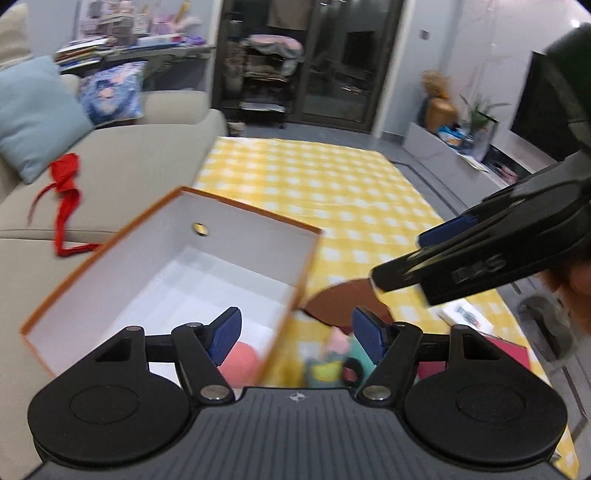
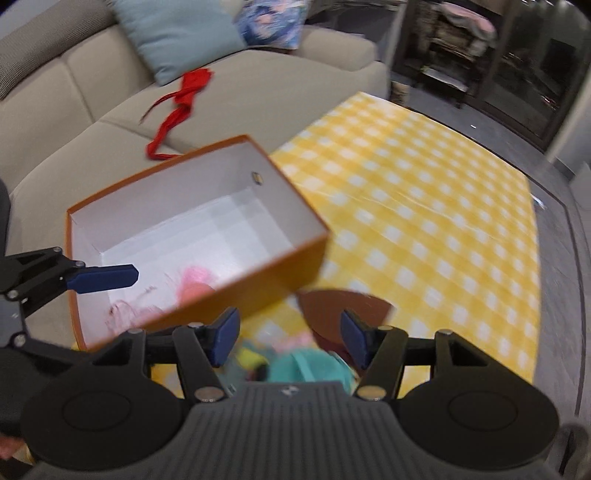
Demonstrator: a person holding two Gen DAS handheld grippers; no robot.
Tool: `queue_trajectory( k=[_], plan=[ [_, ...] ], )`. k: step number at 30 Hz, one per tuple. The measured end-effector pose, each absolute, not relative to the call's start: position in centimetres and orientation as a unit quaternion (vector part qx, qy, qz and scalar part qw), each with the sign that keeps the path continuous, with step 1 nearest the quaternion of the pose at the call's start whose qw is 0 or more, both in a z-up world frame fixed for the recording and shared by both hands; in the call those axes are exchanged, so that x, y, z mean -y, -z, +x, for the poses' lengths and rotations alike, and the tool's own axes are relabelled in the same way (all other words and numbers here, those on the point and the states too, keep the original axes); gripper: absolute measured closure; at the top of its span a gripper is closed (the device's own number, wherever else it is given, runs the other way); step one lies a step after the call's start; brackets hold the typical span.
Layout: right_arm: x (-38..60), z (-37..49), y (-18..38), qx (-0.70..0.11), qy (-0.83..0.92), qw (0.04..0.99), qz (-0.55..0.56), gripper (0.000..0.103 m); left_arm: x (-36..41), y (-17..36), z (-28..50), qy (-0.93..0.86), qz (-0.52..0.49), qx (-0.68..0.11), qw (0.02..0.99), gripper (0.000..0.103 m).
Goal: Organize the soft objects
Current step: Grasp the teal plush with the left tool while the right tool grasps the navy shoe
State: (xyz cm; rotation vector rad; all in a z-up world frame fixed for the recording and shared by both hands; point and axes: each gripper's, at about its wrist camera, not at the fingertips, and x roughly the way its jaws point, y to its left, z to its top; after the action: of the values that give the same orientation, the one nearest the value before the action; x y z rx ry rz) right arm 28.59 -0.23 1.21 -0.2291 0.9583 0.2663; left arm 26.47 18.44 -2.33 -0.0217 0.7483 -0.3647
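An orange box with a white inside (image 1: pixel 207 266) stands on the table's left side; it also shows in the right wrist view (image 2: pixel 192 229). A pink soft object (image 1: pixel 242 360) lies inside it near the front (image 2: pixel 195 282). A teal, yellow and pink soft toy (image 1: pixel 328 360) lies on the cloth in front of the box (image 2: pixel 306 365). My left gripper (image 1: pixel 295 332) is open, straddling the box's right wall. My right gripper (image 2: pixel 290 334) is open just above the teal toy; it shows from the side in the left wrist view (image 1: pixel 399 266).
A yellow checked cloth (image 2: pixel 424 206) covers the table. A brown round mat (image 2: pixel 343 306) lies by the box. A beige sofa (image 2: pixel 92 92) holds a red cloth (image 2: pixel 181 99) and a light blue cushion (image 2: pixel 177 33). A red book (image 1: pixel 509 350) lies at right.
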Motion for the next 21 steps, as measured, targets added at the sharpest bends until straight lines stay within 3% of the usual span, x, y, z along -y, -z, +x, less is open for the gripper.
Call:
queue_trajectory(
  k=[13,21],
  plan=[
    [12.5,17.9,-0.7,-0.463,-0.054,0.884,-0.042,0.043,-13.4,6.1,25.0,0.218,0.046,-0.4,0.889,0.023],
    [17.7,12.6,4.8,-0.489,-0.016,0.871,-0.03,0.043,-12.0,8.0,23.8,0.22,0.081,-0.421,0.876,0.024]
  ],
)
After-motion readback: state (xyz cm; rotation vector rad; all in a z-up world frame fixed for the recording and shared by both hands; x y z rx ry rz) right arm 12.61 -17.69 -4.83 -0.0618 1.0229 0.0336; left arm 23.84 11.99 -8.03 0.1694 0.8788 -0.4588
